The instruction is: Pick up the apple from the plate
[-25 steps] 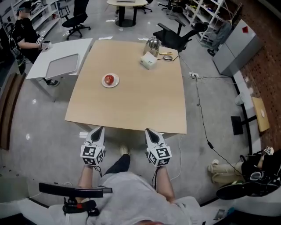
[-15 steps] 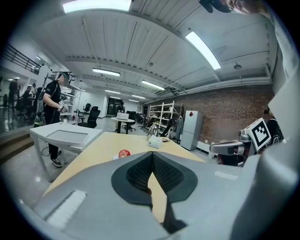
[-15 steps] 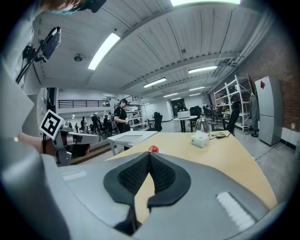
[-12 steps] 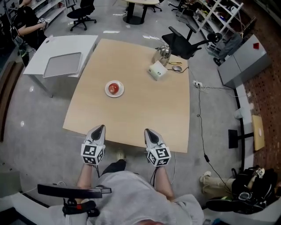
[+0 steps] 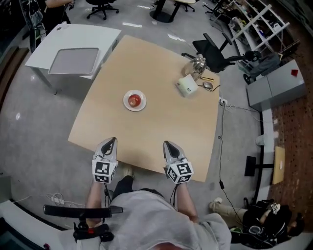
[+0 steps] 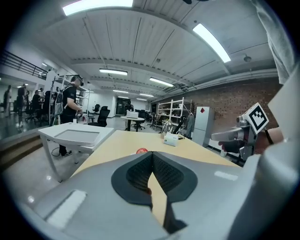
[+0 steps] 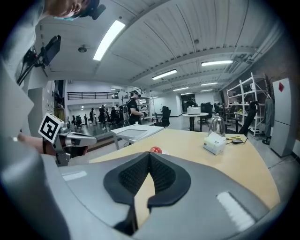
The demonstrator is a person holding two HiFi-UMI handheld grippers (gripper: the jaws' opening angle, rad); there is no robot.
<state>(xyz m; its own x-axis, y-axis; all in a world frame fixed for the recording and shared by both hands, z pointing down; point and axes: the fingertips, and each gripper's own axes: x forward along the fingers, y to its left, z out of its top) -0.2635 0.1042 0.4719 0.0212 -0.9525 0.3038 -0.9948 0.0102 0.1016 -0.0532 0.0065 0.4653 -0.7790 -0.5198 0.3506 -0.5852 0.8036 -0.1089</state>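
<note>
At the lower centre of the head view, the left gripper [image 5: 110,143] and right gripper [image 5: 169,145] are held over the table's [image 5: 161,122] near edge, both with jaws pressed together and empty. Further up, left of centre, the apple [image 5: 134,100] is seen resting on the plate [image 5: 125,103].

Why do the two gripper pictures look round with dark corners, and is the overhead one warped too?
Left gripper view: wide-angle lens, so a round image, black corners, bowed ceiling; strip light blows out white. Right gripper view: same curving and glare. Head view: table edges bulge outward; light is even, shadows faint.
</note>
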